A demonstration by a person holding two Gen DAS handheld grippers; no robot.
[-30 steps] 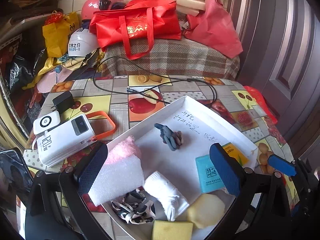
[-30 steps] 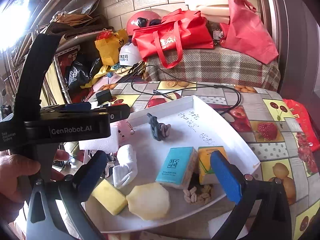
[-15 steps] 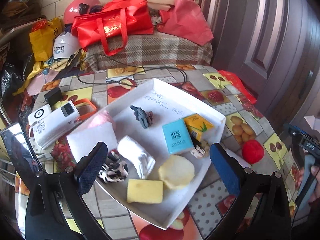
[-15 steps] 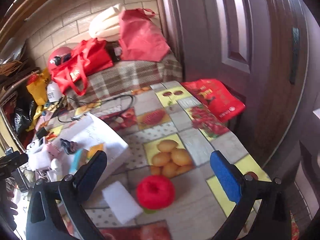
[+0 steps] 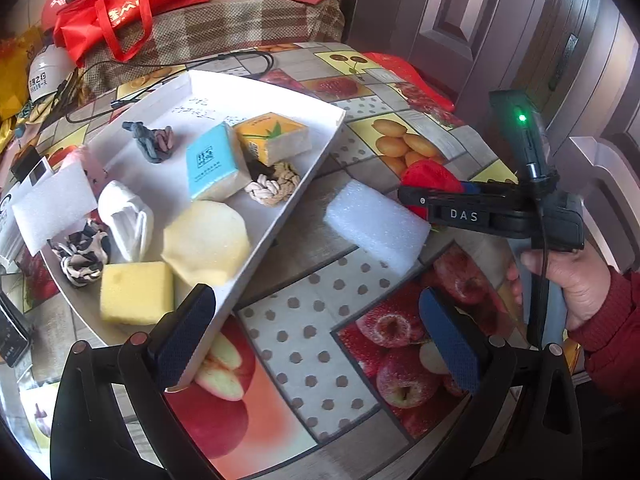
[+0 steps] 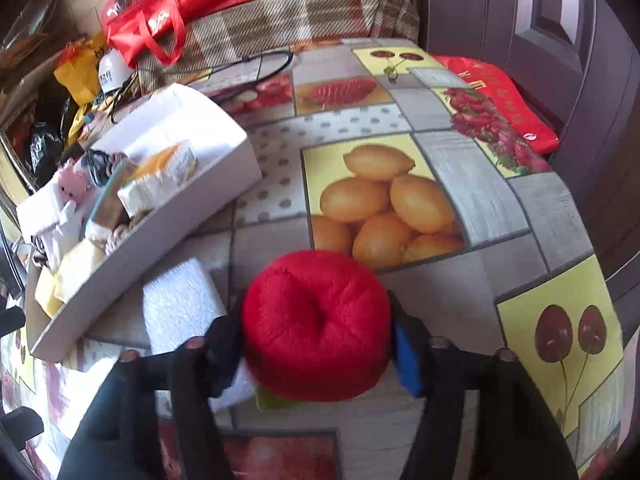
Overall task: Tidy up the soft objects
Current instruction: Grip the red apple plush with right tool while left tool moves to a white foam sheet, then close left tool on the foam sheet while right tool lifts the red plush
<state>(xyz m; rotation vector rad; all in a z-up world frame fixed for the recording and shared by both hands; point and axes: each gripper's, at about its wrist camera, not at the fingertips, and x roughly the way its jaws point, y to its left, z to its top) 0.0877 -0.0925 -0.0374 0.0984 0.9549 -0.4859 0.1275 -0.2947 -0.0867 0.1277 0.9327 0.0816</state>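
Right tool (image 6: pixel 318 344), jaws just closing, clenched on red plush ball (image 6: pixel 316 324); lift gently toward white tray (image 6: pixel 160 216), left tool (image 5: pixel 316 336) released.

A fruit-print tablecloth (image 5: pixel 304 344) was seen covering the table. A black cable (image 5: pixel 224 60) lay looped at its far side. A red bag (image 5: pixel 132 0) rested on plaid cloth (image 5: pixel 240 28) beyond, beside a brown door (image 5: pixel 500 20).
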